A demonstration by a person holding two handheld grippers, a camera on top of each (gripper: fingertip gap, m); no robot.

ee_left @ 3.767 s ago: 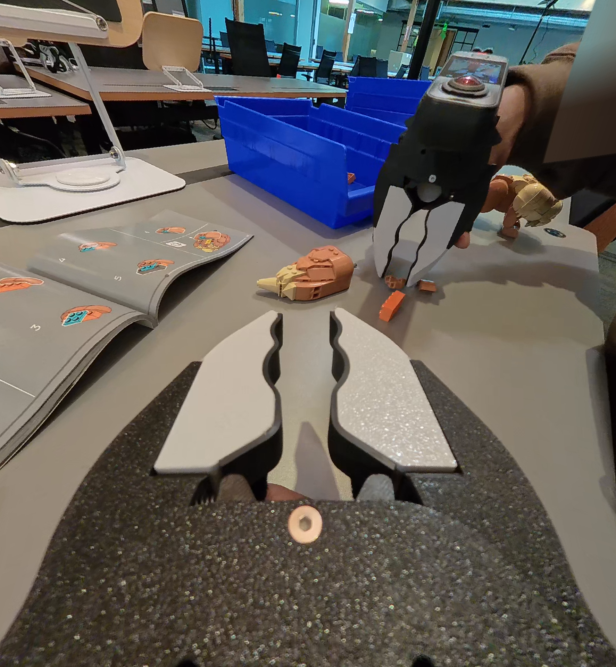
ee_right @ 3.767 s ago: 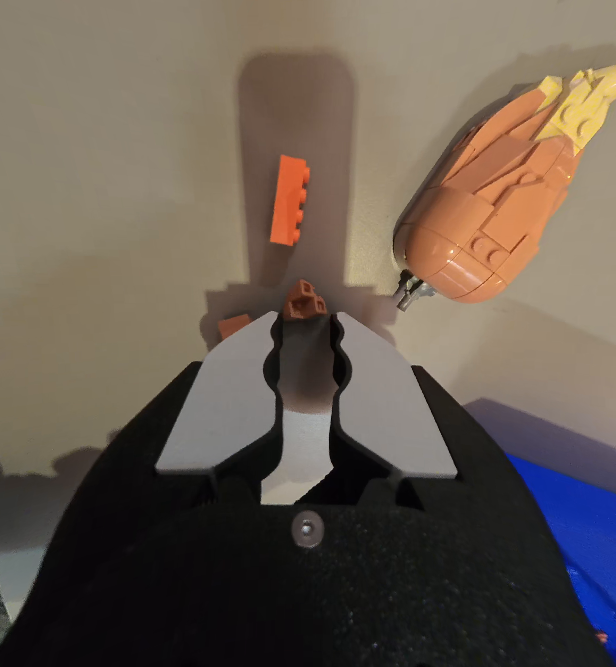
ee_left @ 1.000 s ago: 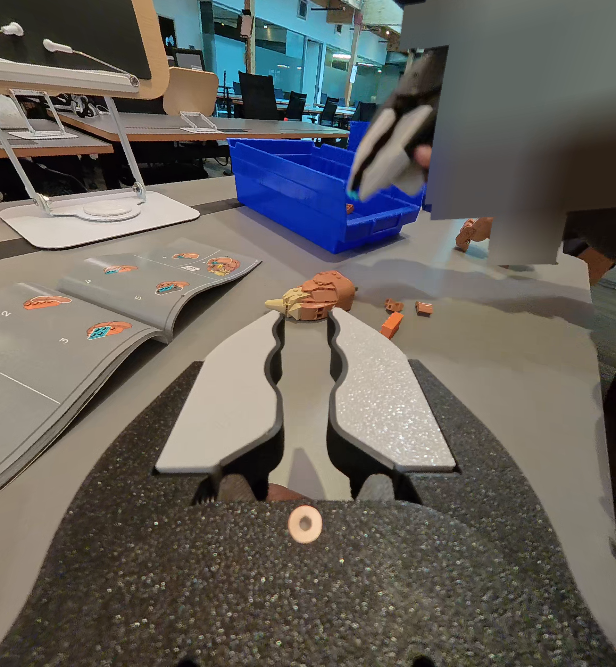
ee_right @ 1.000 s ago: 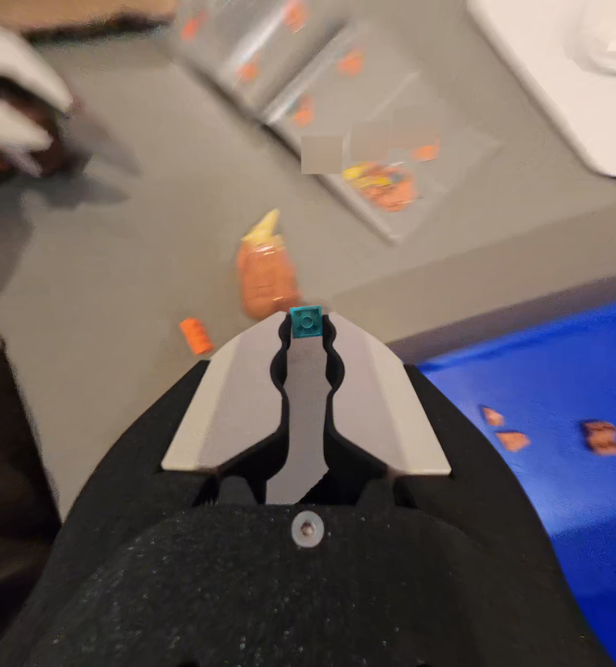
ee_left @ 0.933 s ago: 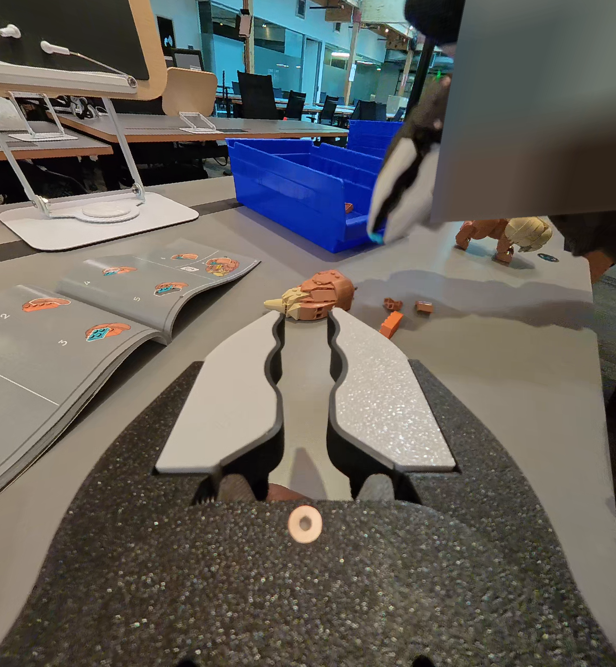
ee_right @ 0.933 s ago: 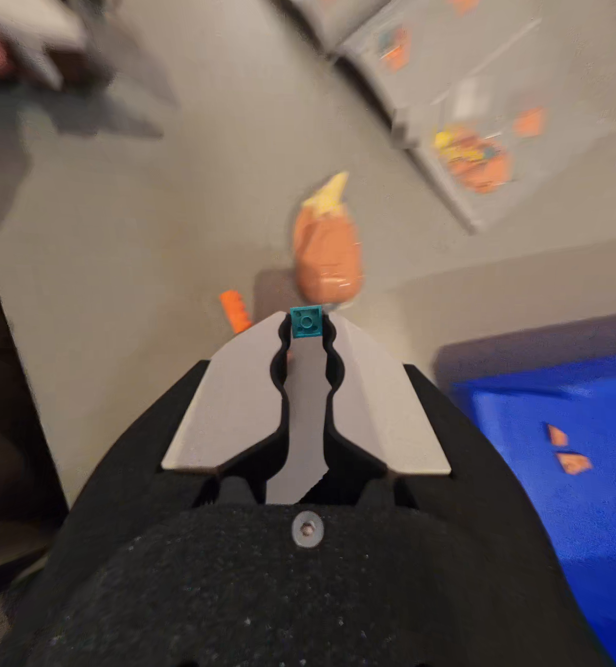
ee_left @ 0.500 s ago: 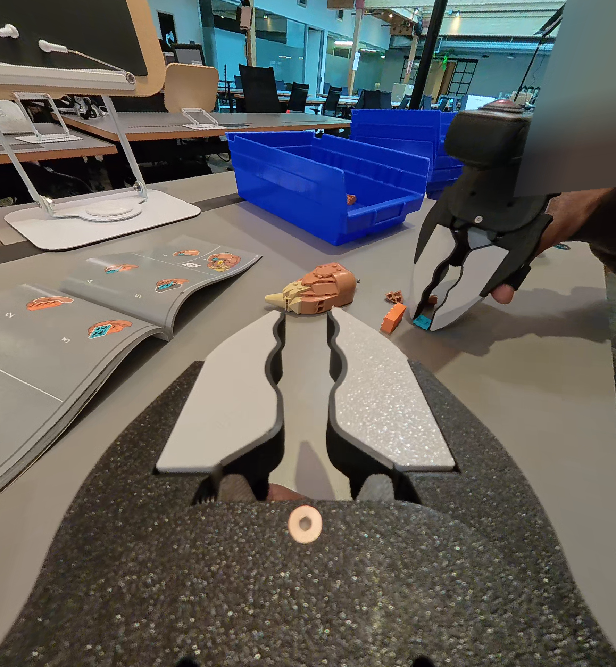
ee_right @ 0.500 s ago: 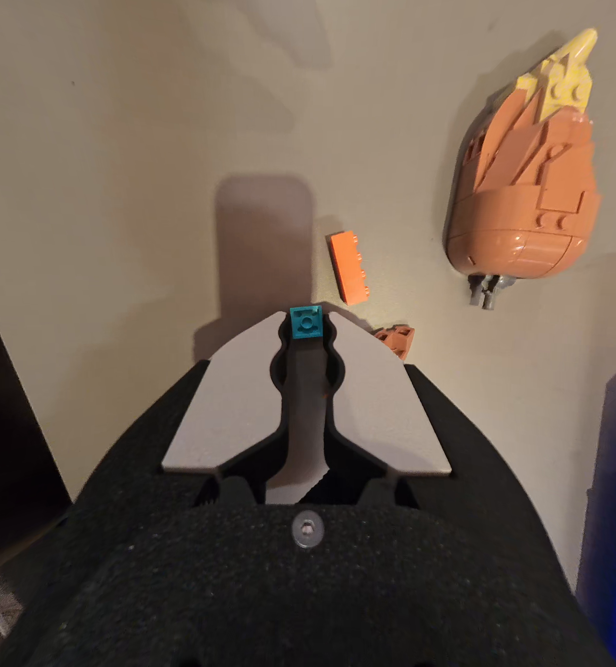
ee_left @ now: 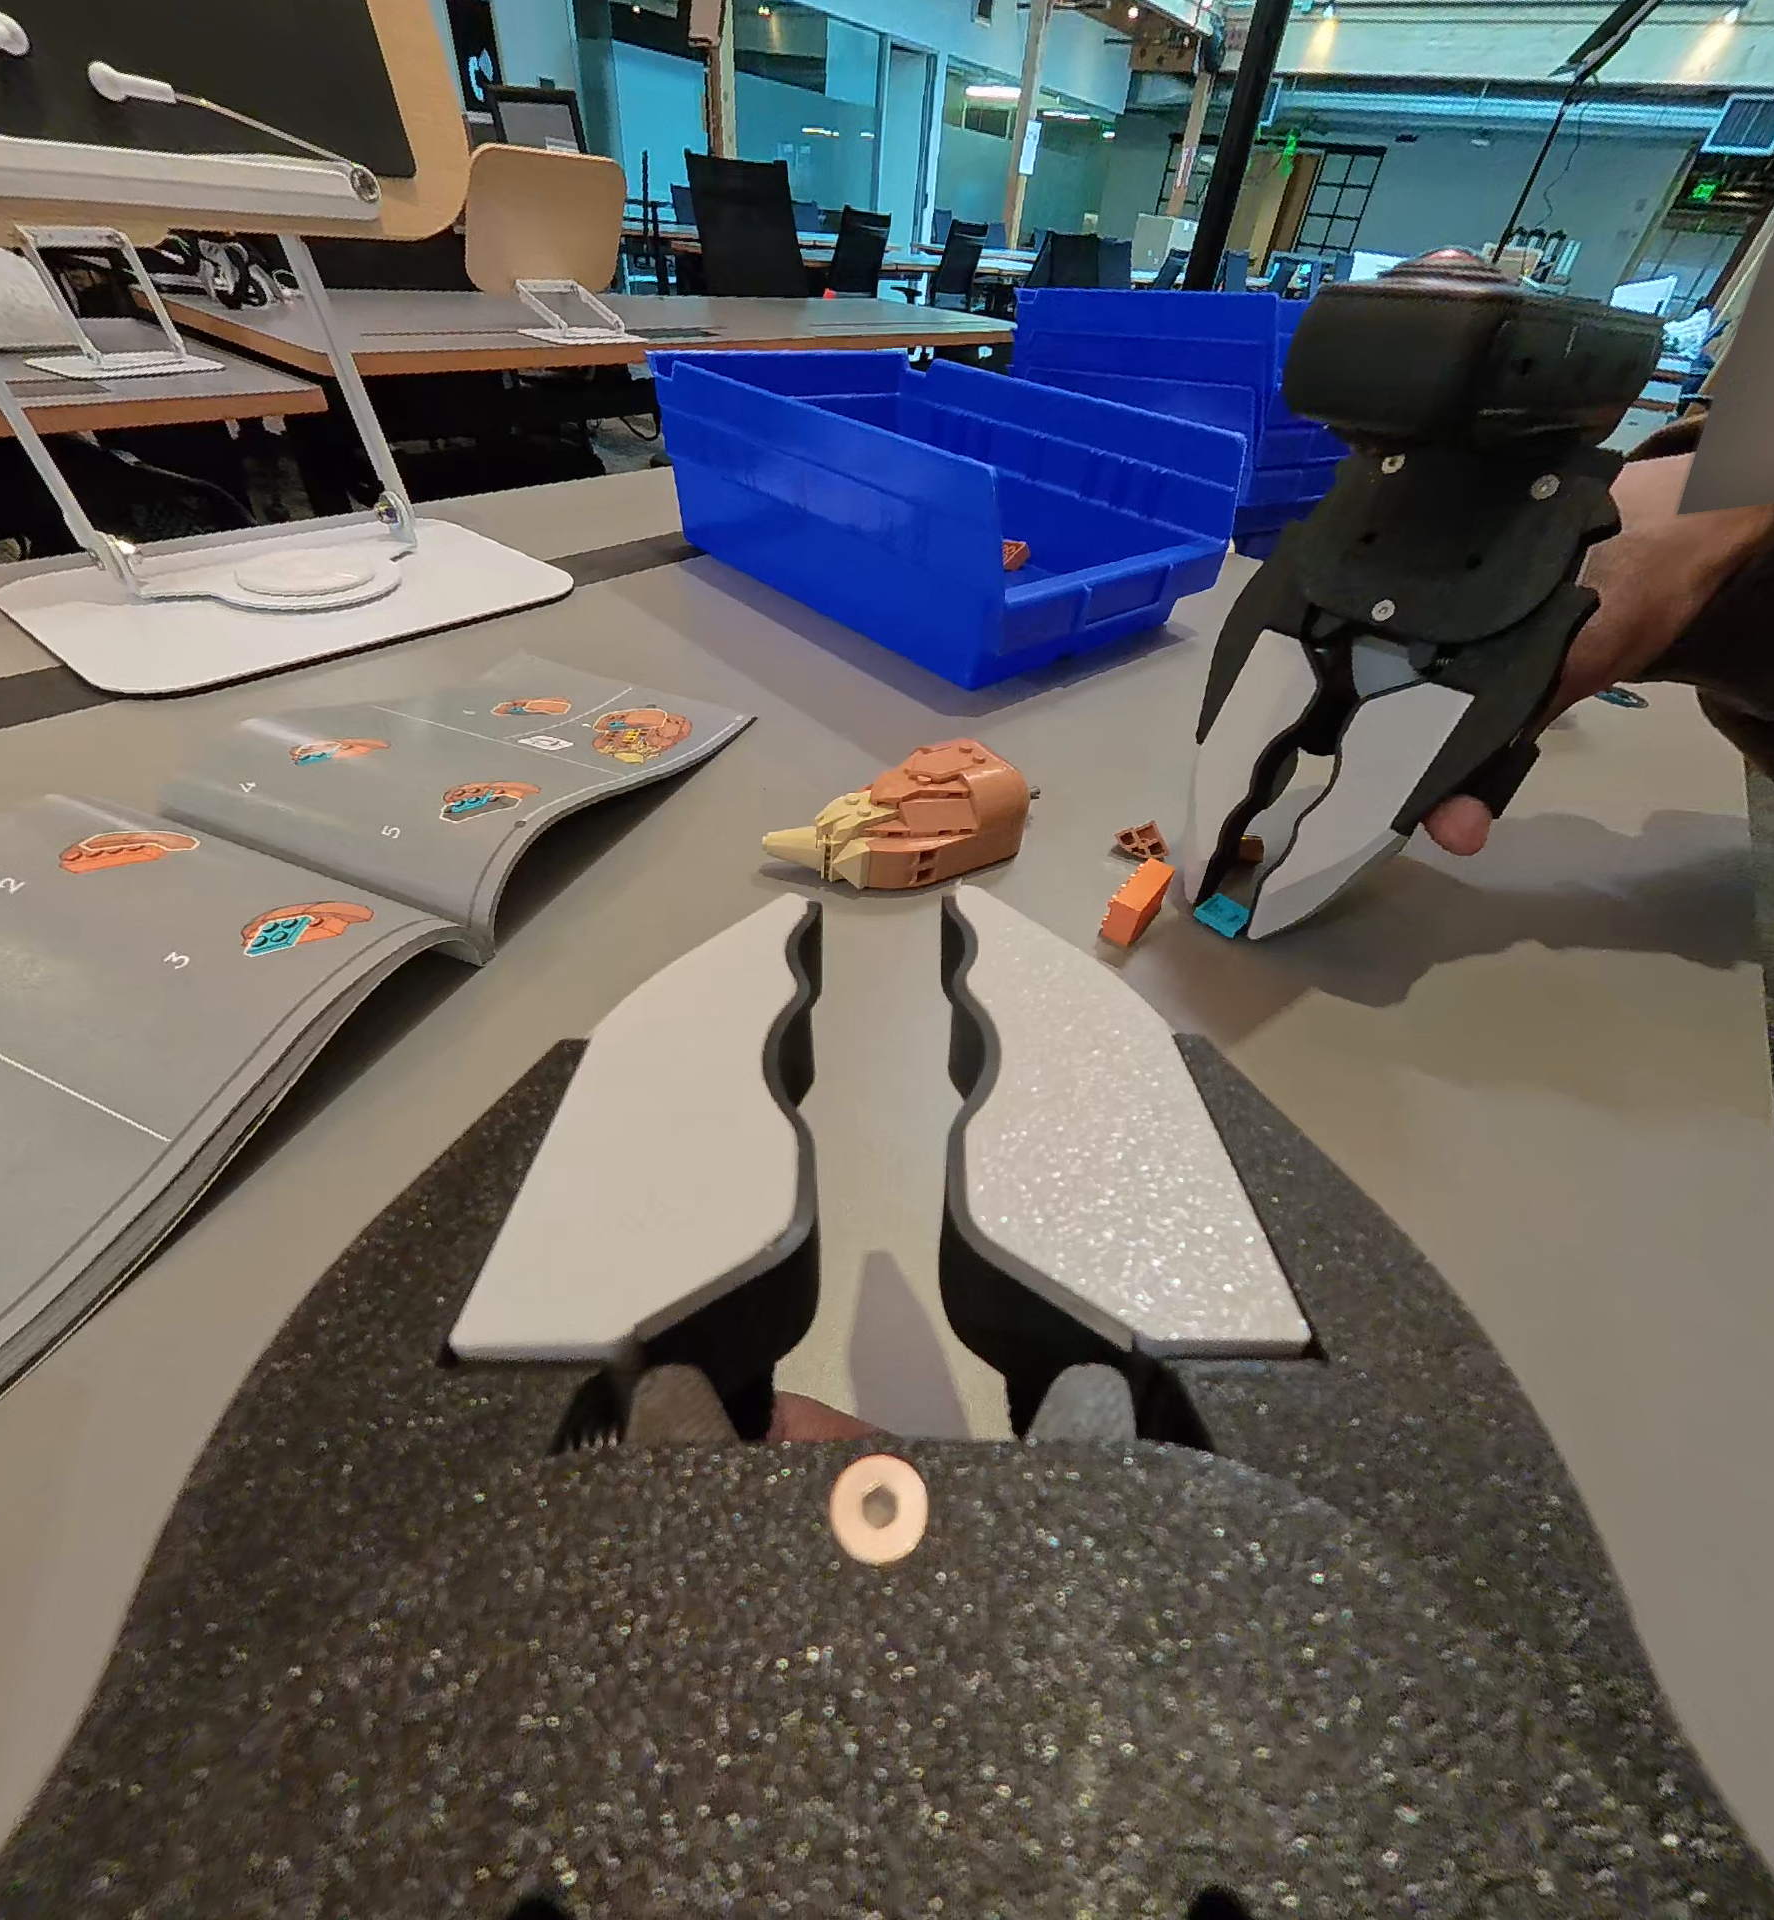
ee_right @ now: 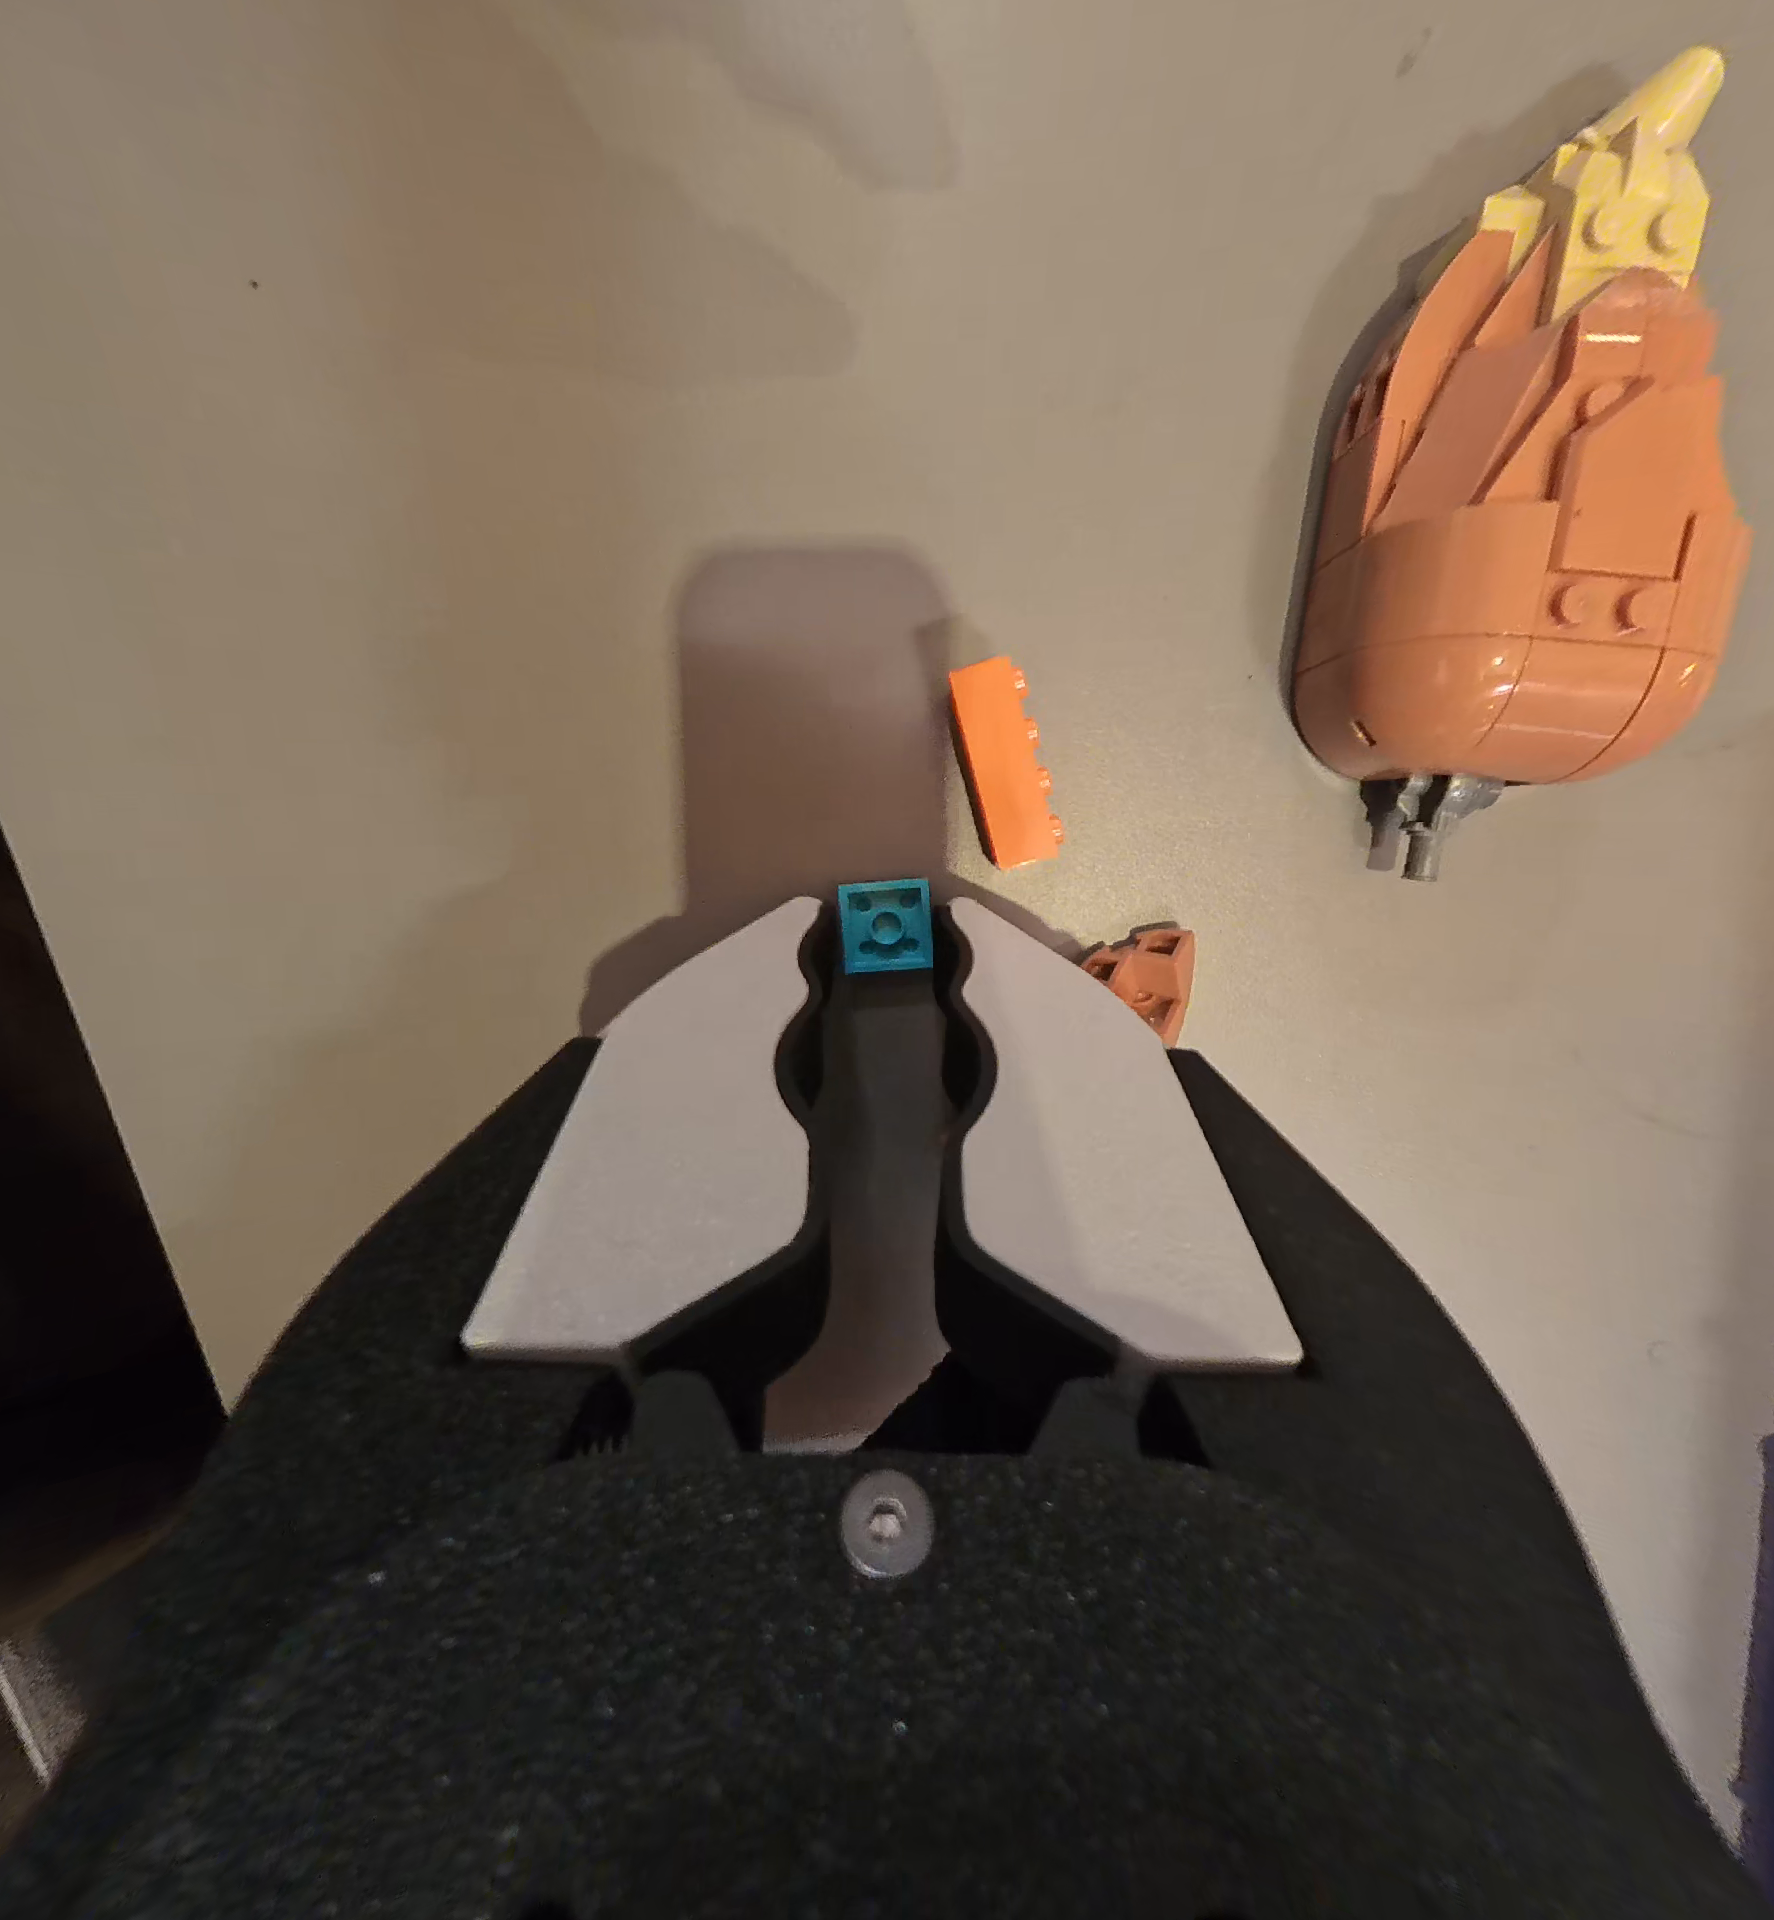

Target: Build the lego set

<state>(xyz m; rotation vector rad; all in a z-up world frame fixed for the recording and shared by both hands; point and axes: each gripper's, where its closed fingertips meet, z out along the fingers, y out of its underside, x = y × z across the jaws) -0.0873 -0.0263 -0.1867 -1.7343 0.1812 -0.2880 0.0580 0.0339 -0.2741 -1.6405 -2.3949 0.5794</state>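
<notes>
A brown and tan lego head assembly (ee_left: 914, 816) lies on the grey table, also in the right wrist view (ee_right: 1517, 561). Right of it lie an orange brick (ee_left: 1132, 904) (ee_right: 1002, 769) and a small brown piece (ee_left: 1141, 840) (ee_right: 1148, 977). My right gripper (ee_right: 885, 914) points down at the table, also seen in the left wrist view (ee_left: 1231, 914). A small teal plate (ee_right: 885, 928) (ee_left: 1218, 914) rests on the table between its tips, with slight gaps on both sides. My left gripper (ee_left: 881, 904) is open and empty, just in front of the head assembly.
An open instruction booklet (ee_left: 343, 831) lies at the left. A blue bin (ee_left: 862, 520) with a few pieces stands behind the assembly, and more blue bins (ee_left: 1174, 343) behind it. A white stand base (ee_left: 291, 592) is at the back left. The table edge runs along the right. Left tips to right tips: about 20 cm. To the small brown piece (ee_right: 1148, 977): right tips about 4 cm, left tips about 20 cm. It is also in sight in the left wrist view (ee_left: 1137, 843).
My right gripper came from the blue bin with the teal plate, lowered it to the table beside the orange brick, and its jaws have parted slightly. My left gripper stayed nearly still.
</notes>
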